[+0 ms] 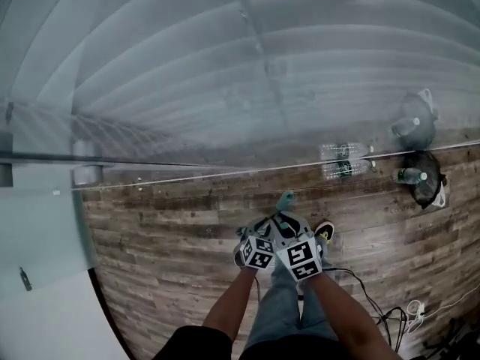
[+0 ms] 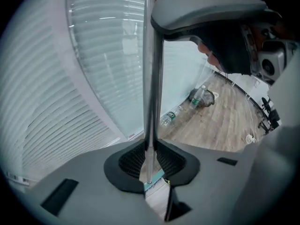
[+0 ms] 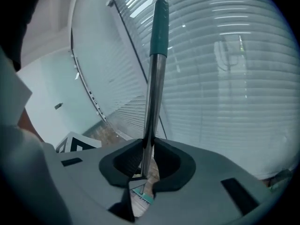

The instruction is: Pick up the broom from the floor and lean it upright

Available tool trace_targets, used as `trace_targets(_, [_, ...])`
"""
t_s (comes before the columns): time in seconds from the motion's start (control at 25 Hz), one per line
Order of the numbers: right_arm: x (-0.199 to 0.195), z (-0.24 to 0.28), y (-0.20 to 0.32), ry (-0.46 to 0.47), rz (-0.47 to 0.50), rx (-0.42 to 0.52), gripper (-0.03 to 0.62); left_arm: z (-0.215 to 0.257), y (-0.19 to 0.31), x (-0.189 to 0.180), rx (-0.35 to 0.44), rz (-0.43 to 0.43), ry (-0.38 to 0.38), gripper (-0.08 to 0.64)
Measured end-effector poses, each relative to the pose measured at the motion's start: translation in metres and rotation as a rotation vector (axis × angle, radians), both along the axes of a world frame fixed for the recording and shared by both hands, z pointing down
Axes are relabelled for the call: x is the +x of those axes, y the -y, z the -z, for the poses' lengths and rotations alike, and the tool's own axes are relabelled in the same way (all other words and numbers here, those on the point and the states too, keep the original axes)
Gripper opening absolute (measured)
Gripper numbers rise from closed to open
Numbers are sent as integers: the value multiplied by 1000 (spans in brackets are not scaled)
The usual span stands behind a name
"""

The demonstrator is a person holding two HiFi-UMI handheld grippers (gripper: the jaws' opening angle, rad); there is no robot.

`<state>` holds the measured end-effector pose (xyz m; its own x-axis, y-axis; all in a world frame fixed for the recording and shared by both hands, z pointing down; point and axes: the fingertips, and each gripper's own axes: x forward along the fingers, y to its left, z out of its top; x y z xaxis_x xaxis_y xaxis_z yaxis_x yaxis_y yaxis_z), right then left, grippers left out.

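Standing upright: broom (image 3: 153,102), teal handle end up, bristles down.

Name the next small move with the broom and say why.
Probably tip the broom handle toward the blind-covered glass wall until its teal grip rests there. The left gripper and right gripper are shut on the handle, which stands near upright, close to the wall; whether the head touches the floor isn't clear.

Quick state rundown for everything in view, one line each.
broom: handle near upright, gripped by both grippers
left gripper: shut on the broom handle
right gripper: shut on the broom handle
water bottle: lying on its side on the wooden floor
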<state>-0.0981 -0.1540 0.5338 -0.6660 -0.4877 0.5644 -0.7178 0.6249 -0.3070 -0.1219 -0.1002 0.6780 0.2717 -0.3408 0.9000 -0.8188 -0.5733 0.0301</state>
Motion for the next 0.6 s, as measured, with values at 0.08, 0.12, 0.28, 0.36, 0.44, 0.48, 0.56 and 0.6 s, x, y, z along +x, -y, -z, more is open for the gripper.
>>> trace_targets(0.08, [-31,5,-3,-14,79,14,83,5,-2,-28,9,65,-5,87])
trace_targets(0.12, [-45,6,-5,-21,120,23,83,7,-3,-40,12,100,-8,87])
trace_targets(0.28, [-96,5,-4,-42,236,31,83,6,-1,-86,24,213,-18,87])
trace_targets(0.36, [-119,2,-6,-62,284,25,83,3,-2,-106,32,248,-30,87])
trace_targets(0.44, [-138,-4,-9,-88,332,24,83,-4,-4,-123,38,266,-43,87])
trace_targets(0.48, [-147,-8,-10,-100,350,22,83,-8,-4,-131,38,267,-47,87])
trace_targets(0.56, [-164,-16,-10,-115,374,14,83,-17,-2,-145,43,263,-45,87])
trace_targets(0.6, [-171,-19,-8,-117,381,8,83,-21,0,-152,47,267,-44,87])
